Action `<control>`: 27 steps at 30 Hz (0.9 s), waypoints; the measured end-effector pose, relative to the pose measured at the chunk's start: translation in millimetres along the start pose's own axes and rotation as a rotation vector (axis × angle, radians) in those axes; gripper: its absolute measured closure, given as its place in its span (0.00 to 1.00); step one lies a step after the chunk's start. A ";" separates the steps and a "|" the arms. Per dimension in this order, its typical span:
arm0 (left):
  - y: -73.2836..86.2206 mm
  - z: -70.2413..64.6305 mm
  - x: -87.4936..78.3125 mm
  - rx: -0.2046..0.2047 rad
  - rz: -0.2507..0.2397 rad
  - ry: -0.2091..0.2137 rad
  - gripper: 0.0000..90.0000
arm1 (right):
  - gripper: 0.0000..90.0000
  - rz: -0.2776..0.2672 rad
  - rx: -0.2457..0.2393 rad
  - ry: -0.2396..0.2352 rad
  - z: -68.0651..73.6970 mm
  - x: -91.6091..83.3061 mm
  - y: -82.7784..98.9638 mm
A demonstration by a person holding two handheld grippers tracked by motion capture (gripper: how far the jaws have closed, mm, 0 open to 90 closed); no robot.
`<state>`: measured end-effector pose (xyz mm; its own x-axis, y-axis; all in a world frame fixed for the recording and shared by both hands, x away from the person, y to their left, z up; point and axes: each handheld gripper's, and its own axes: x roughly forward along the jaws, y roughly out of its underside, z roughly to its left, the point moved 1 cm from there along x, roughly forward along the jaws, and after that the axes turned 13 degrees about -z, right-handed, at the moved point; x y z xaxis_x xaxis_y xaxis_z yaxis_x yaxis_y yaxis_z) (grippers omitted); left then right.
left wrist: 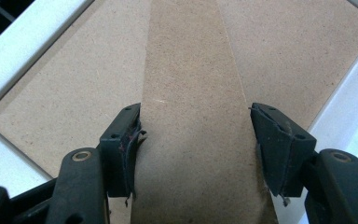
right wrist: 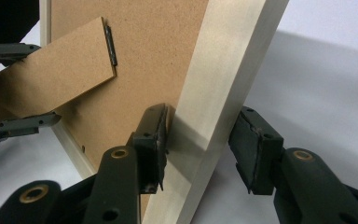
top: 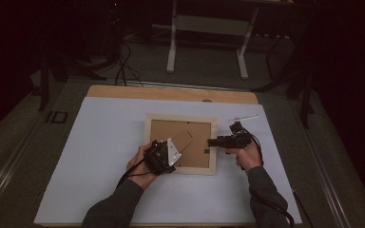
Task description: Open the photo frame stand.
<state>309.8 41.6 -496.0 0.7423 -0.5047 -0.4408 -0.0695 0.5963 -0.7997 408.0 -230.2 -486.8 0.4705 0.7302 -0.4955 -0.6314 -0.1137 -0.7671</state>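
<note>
the frame [top: 180,143] lies face down on the counter [top: 104,156]. the left gripper [left wrist: 193,140] straddles the stand [left wrist: 191,93], one jaw touching its edge, the other a sliver clear, so not yet clenched. the right gripper [right wrist: 200,149] straddles the frame's rail [right wrist: 223,84], inner jaw touching, outer jaw apart: released. judged step: squeeze the right gripper first to pin the frame, then clench the left squarely on the stand and swing it about the hinge [right wrist: 112,45]

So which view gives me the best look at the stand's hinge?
The right gripper view: the hinge shows as a dark metal strip joining the stand to the frame's backing. In the high view the stand is small and its hinge too tiny to see. The left gripper view shows the stand's face.
</note>
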 end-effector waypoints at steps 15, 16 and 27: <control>2.8 26.7 0.1 -0.265 0.008 0.192 0.40 | 0.64 -0.034 -0.011 0.021 3.1 -2.6 4.4; 4.0 31.2 -0.3 -0.311 0.007 0.218 0.41 | 0.64 -0.033 -0.013 0.021 3.4 -2.7 4.4; 8.6 53.1 0.1 -0.517 0.041 0.358 0.55 | 0.64 -0.043 -0.039 0.030 6.8 -4.3 4.6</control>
<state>344.7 79.8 -481.2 0.4697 -0.7187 -0.5128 -0.4725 0.2860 -0.8336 398.9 -229.3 -485.4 0.5151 0.7148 -0.4730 -0.5862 -0.1089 -0.8028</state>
